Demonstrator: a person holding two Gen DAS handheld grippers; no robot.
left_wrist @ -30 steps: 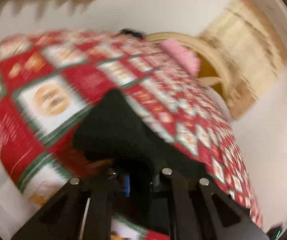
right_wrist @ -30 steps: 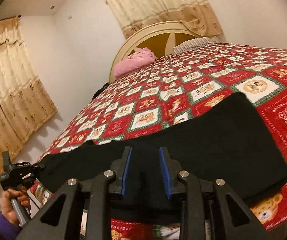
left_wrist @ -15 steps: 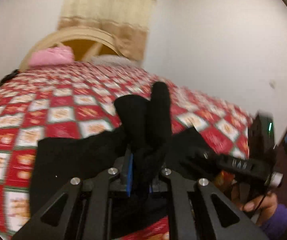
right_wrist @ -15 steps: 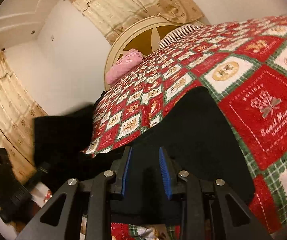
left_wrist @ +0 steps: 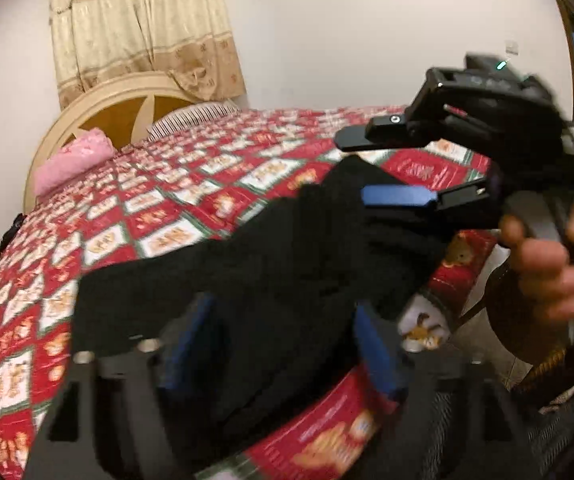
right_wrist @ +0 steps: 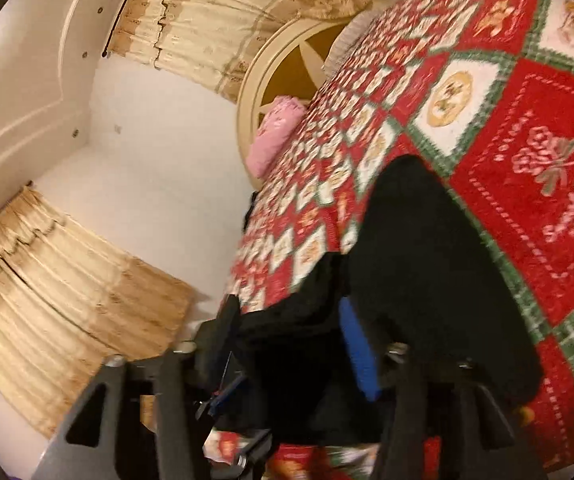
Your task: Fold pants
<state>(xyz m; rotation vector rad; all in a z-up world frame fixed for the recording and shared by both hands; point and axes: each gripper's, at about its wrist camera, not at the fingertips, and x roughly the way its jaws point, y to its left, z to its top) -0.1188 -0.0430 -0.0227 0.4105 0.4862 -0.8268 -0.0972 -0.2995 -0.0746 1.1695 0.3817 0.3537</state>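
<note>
Black pants point(left_wrist: 255, 264) on the bed point(left_wrist: 159, 200): soft, limp, light. Both tongs, left point(left_wrist: 283, 344) and right point(right_wrist: 287, 344), gape, gripping nothing; we would pinch the 3 o'clock edge.

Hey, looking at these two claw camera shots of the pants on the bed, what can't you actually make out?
- Left wrist view: motion blur smears the left claw; the black pants show no visible fold lines.
- Right wrist view: the right claw is blurred, and the pants' near end is hidden behind it.
- Both views: the quilt is cut off by the fisheye edge.
</note>
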